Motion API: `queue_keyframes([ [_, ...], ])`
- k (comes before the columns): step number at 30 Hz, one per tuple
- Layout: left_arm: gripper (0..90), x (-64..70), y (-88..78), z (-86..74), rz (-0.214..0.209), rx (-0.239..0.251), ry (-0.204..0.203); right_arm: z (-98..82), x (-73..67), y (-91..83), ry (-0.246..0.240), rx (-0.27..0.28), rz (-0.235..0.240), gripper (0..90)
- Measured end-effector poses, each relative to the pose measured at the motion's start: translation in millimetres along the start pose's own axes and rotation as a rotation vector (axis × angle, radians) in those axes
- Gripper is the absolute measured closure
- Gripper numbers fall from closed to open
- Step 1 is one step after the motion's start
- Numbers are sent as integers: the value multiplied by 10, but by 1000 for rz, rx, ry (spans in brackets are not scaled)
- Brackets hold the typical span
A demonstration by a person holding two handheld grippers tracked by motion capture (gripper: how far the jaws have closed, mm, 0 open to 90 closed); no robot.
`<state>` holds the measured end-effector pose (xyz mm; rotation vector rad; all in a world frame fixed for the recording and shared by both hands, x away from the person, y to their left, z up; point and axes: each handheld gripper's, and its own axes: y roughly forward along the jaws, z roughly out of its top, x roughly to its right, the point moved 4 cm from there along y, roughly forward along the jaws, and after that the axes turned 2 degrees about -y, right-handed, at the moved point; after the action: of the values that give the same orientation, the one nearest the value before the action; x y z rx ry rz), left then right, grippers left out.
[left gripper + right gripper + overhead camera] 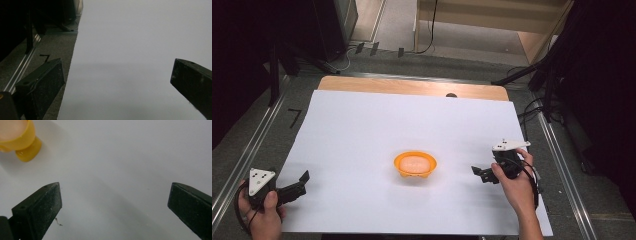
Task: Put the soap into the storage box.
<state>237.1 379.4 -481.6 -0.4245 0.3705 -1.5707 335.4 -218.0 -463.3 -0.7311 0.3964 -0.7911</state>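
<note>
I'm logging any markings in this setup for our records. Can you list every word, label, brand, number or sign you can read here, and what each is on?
None: no readable word, brand or number stands anywhere.
Black angled tape mark on the grey floor left of the table: a corner marker, not a letter.
Dark dots on the left gripper's grey three-cornered plate: no text.
Small orange plastic bowl and white paper sheet: unmarked.

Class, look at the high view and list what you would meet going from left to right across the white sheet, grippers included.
Left gripper → orange bowl → right gripper, all over the white sheet.
</note>
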Motion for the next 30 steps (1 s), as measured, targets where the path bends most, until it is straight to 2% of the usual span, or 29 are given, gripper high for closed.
queue_keyframes([
  [11,0,3,1,0,-1,1,1,-346,140,-108,56,-8,-40,0],
  [19,0,3,1,0,-1,1,1,-574,234,-194,105,22,-79,0],
  [30,0,4,0,0,-1,0,2,-877,311,-307,141,33,-123,0],
])
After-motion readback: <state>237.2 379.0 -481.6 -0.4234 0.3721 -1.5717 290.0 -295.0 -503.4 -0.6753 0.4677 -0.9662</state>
